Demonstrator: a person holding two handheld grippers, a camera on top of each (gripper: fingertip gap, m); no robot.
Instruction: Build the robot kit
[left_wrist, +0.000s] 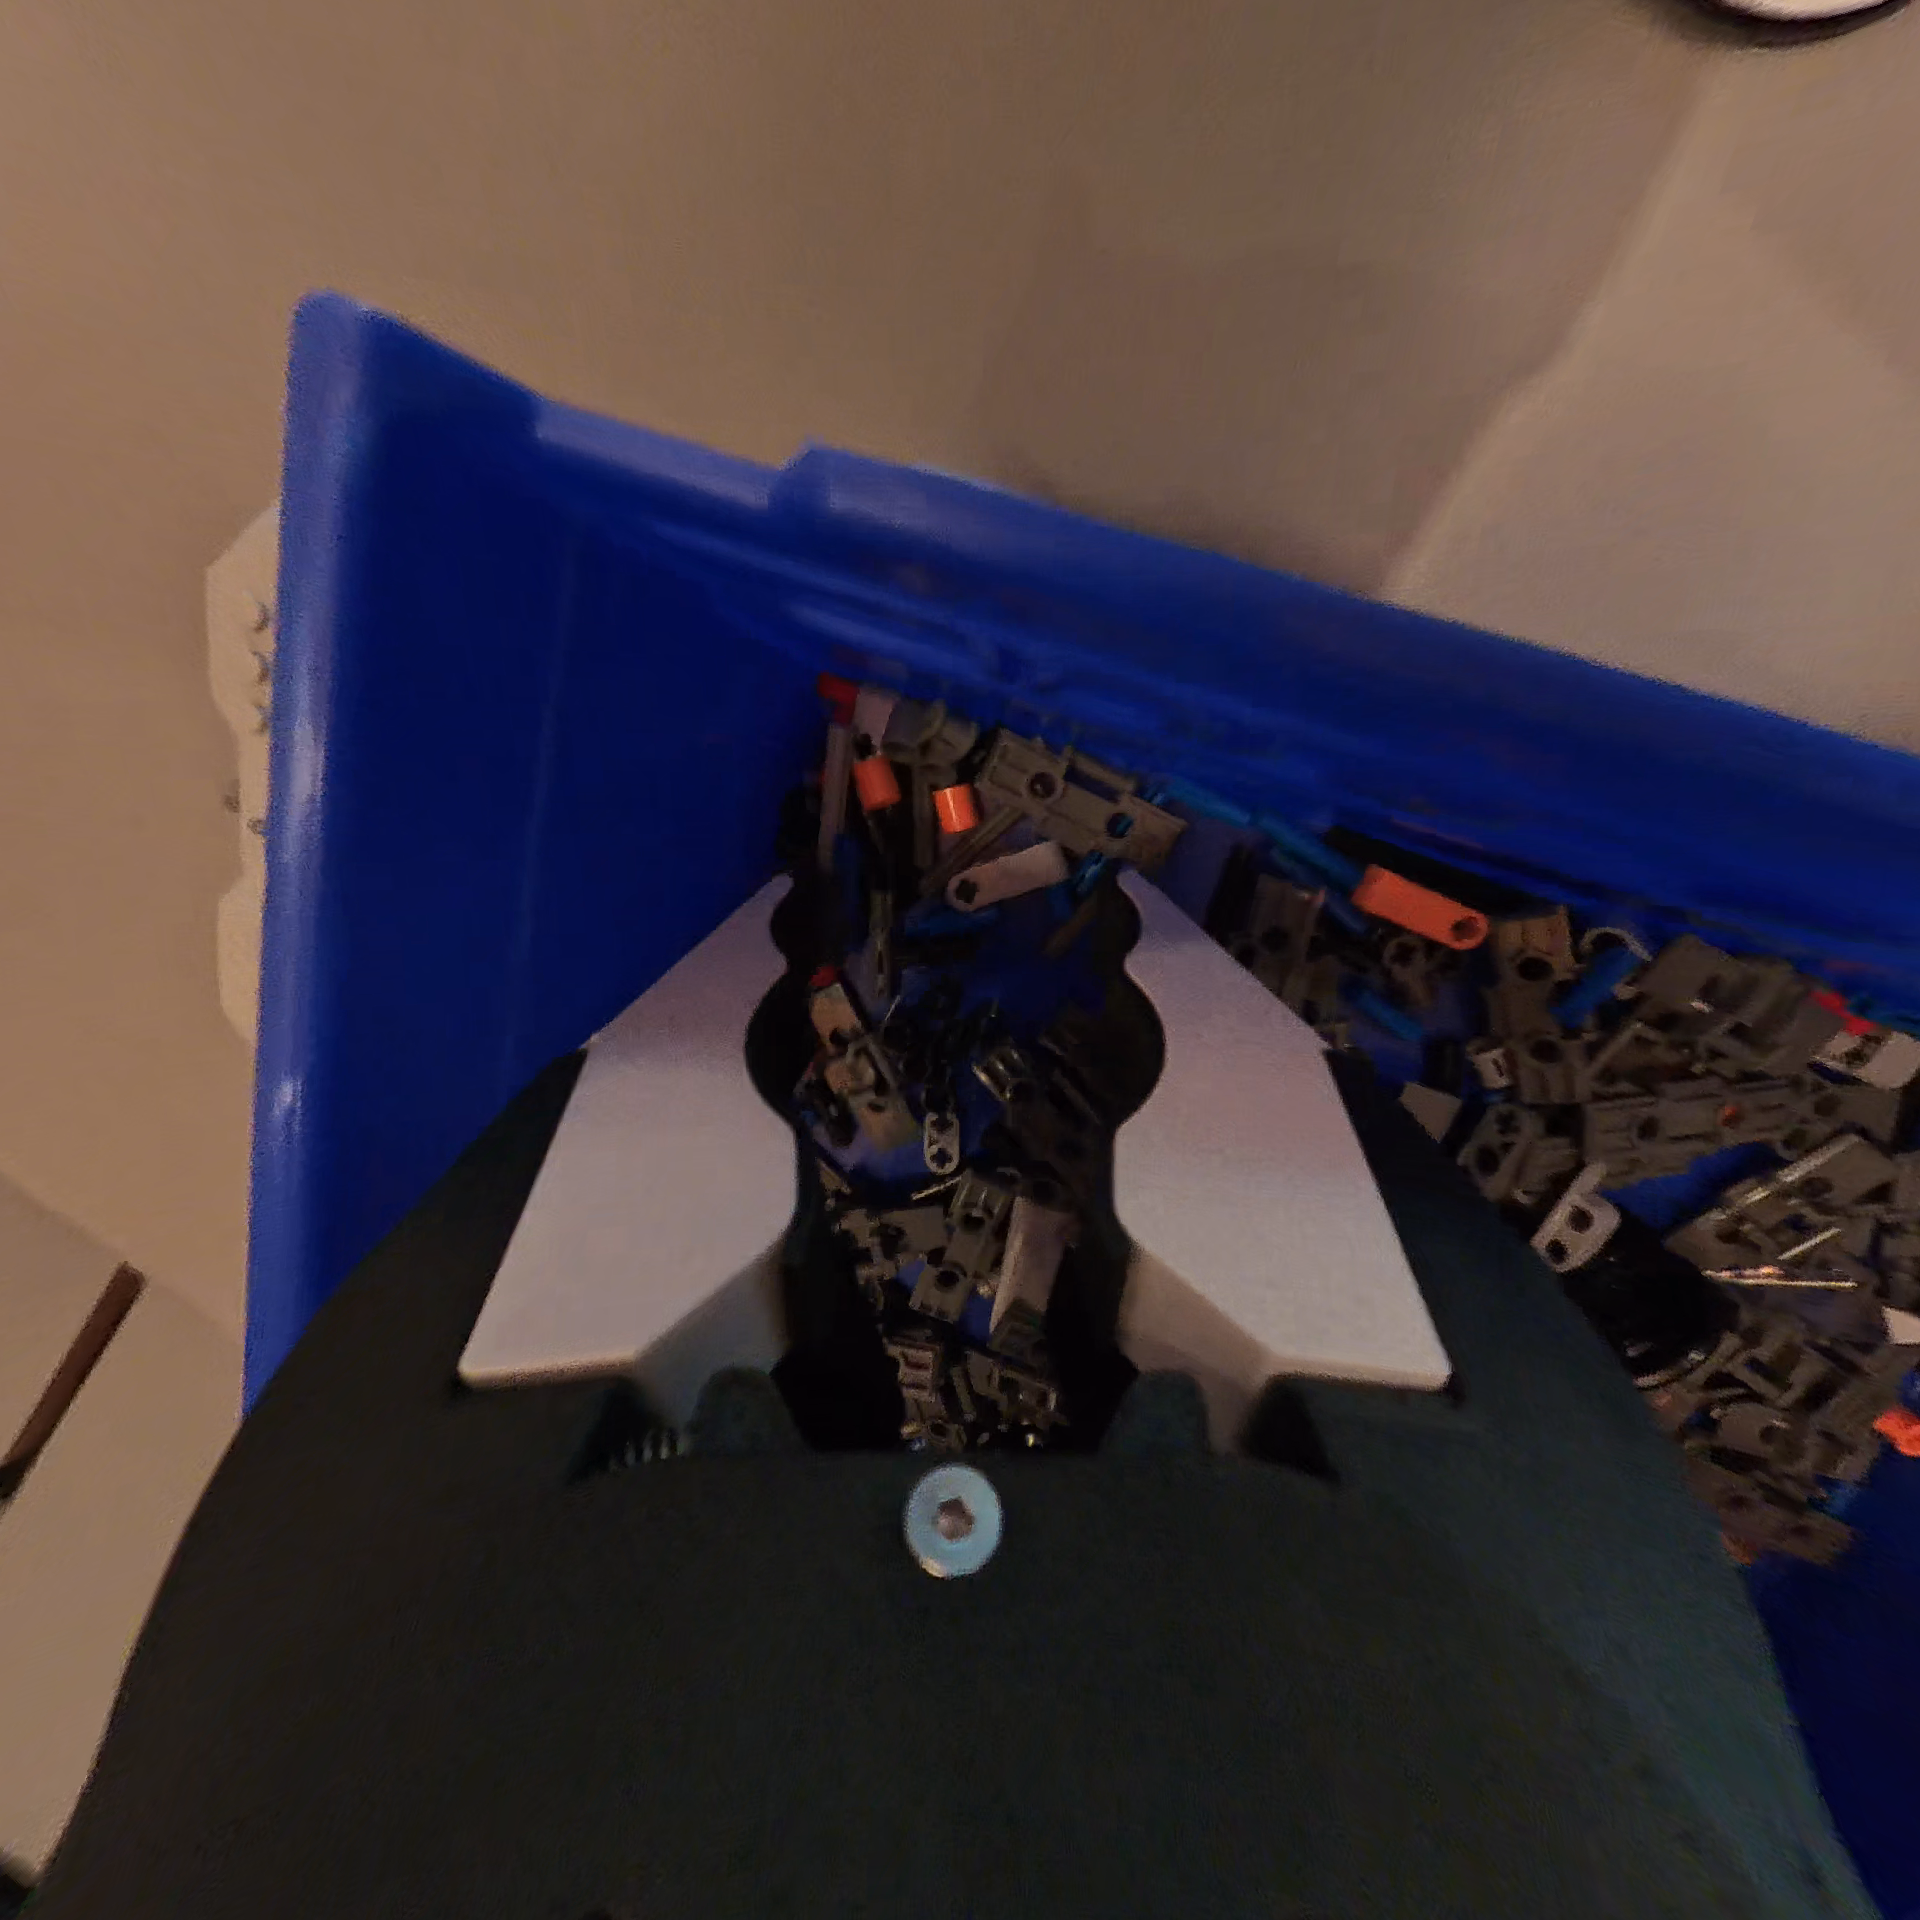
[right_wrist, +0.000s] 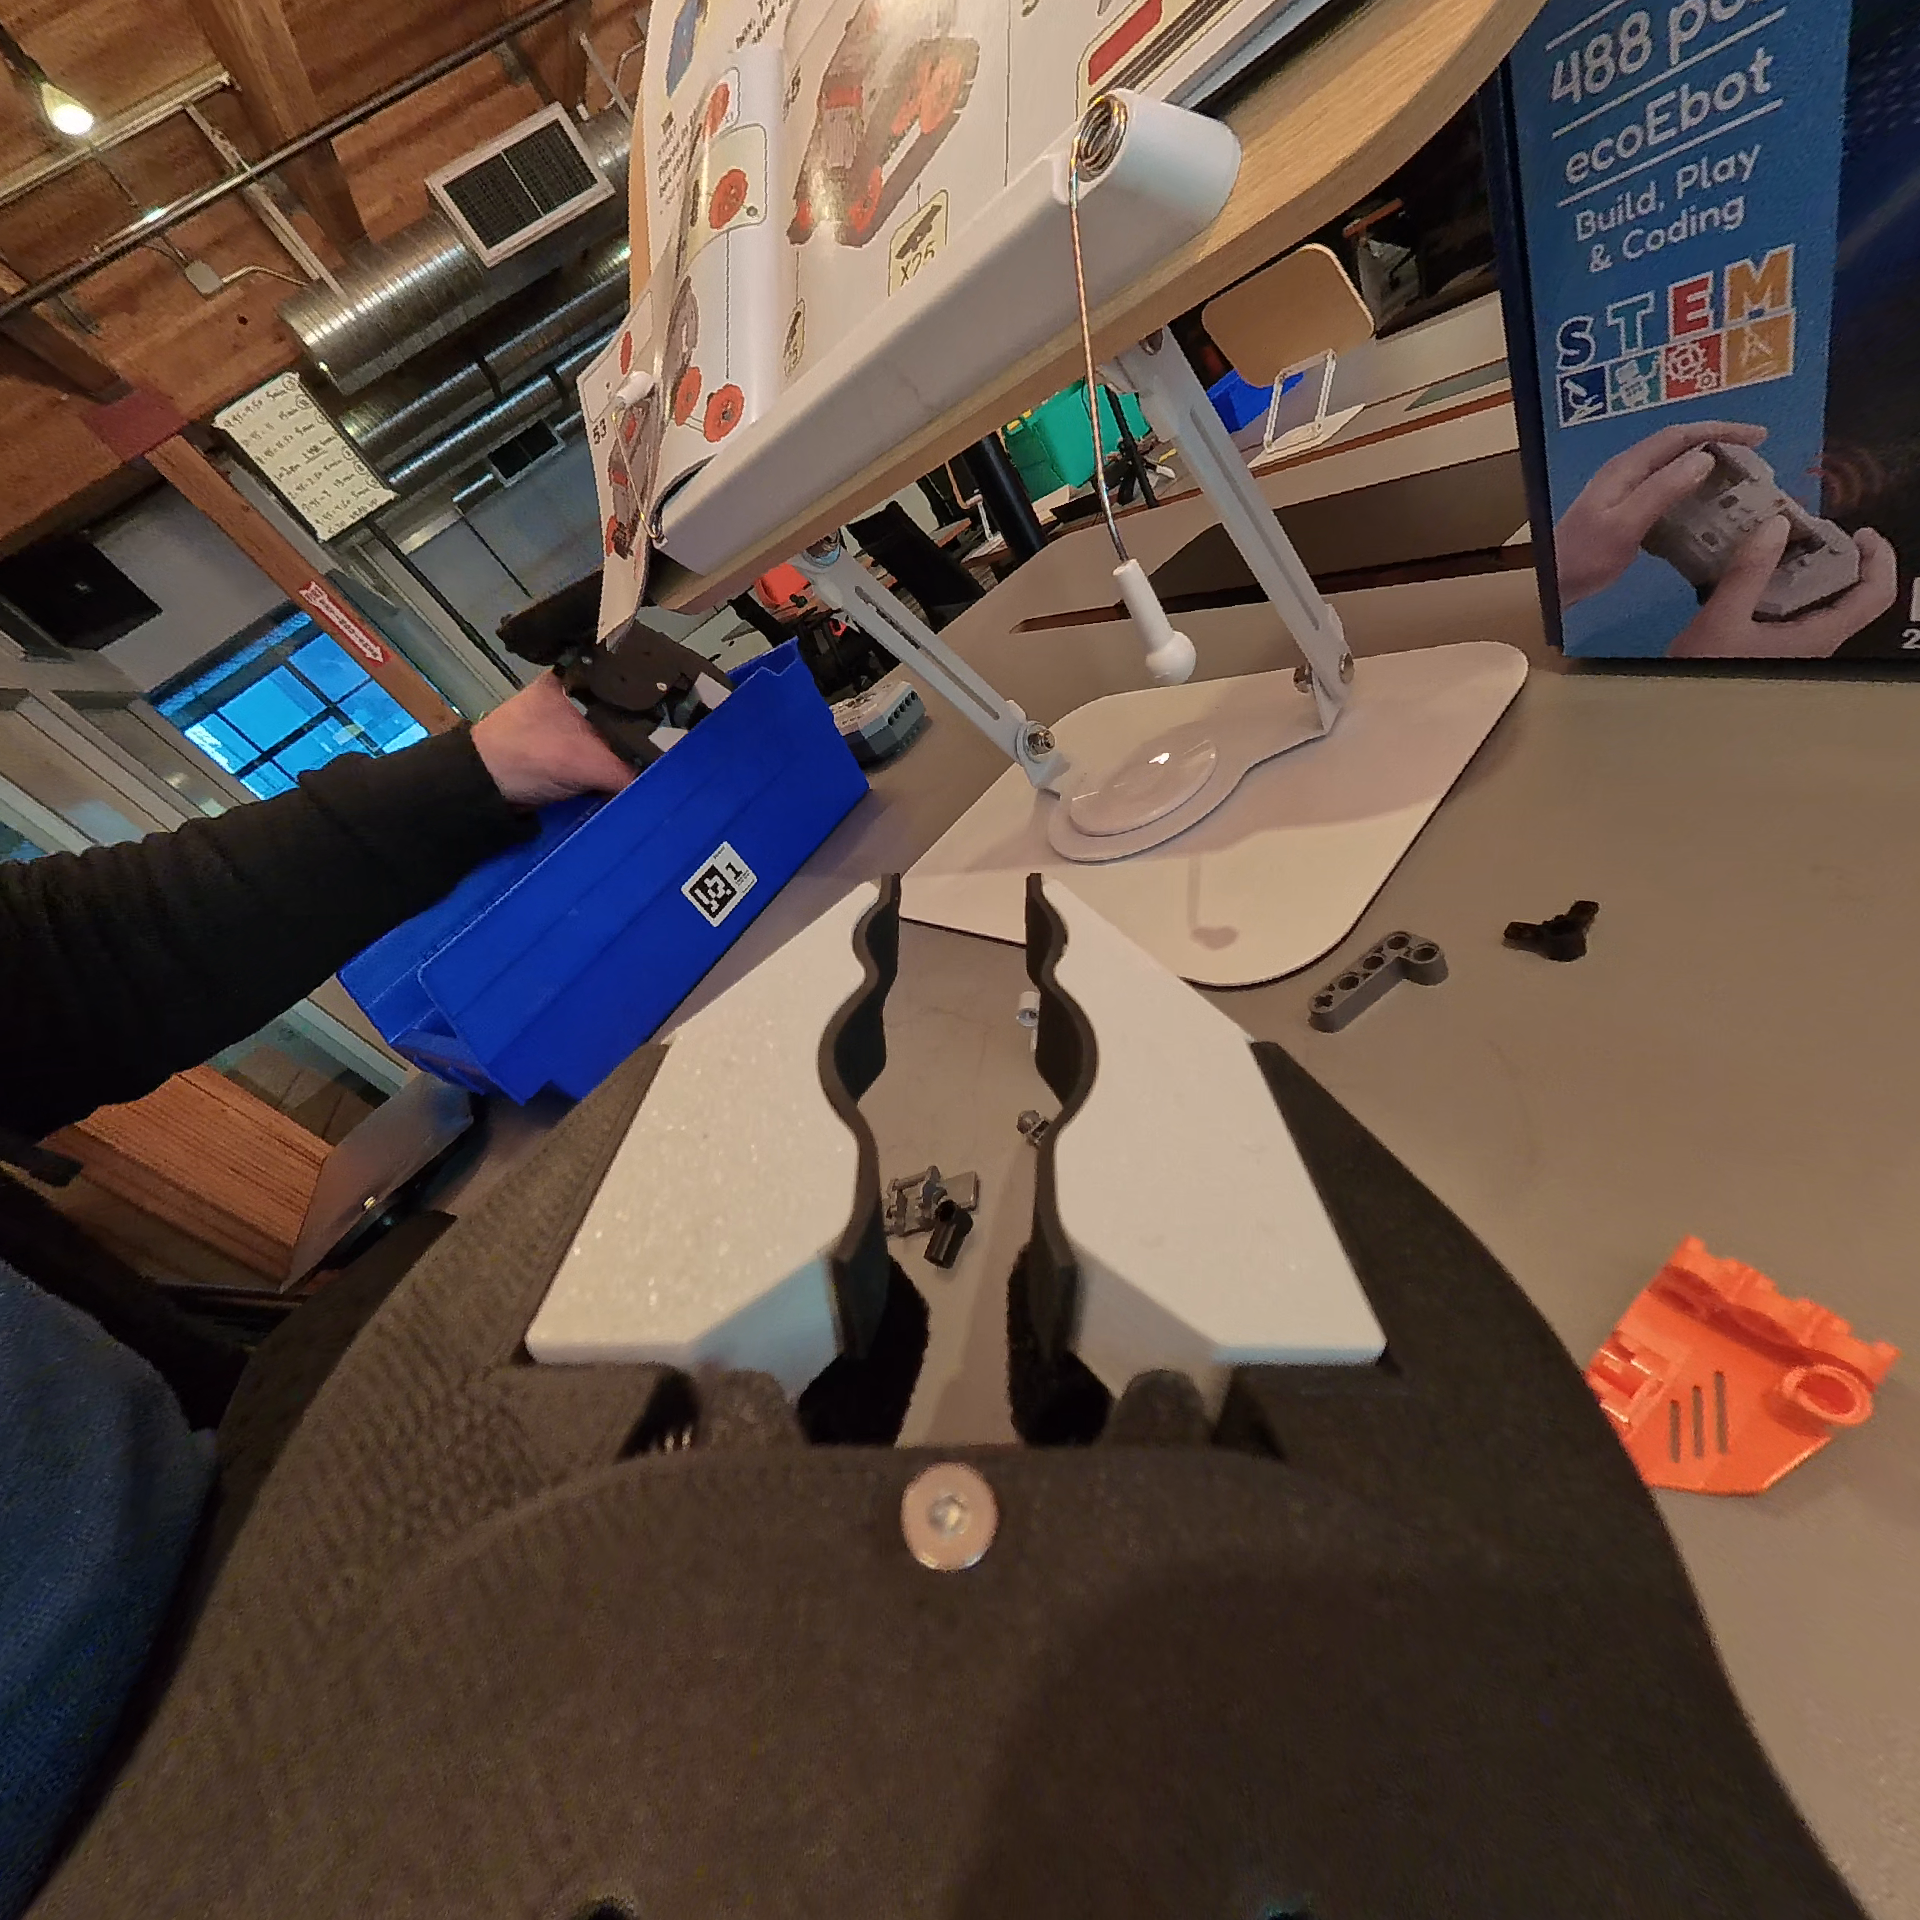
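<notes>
Deep inside a blue plastic bin, the left gripper reaches with its jaws spread apart over a heap of small grey, black and blue construction pieces, its white fingers framing a cluster of grey connectors near the bin's corner, with nothing clamped between them. Orange bushes and an orange tube lie scattered along the bin's far wall. Seen from the right wrist camera, the same bin sits tilted at the left edge of a grey table, a black-and-white square marker stuck to its side, while a hand in a dark sleeve works the left gripper into it. The right gripper hovers low over the table, jaws parted and empty, above a small grey connector with a black pin. A grey perforated beam and a black pin piece lie to the right, and an orange moulded panel rests nearer the camera. Beyond them a white stand props up an open instruction booklet, beside a blue product box.
</notes>
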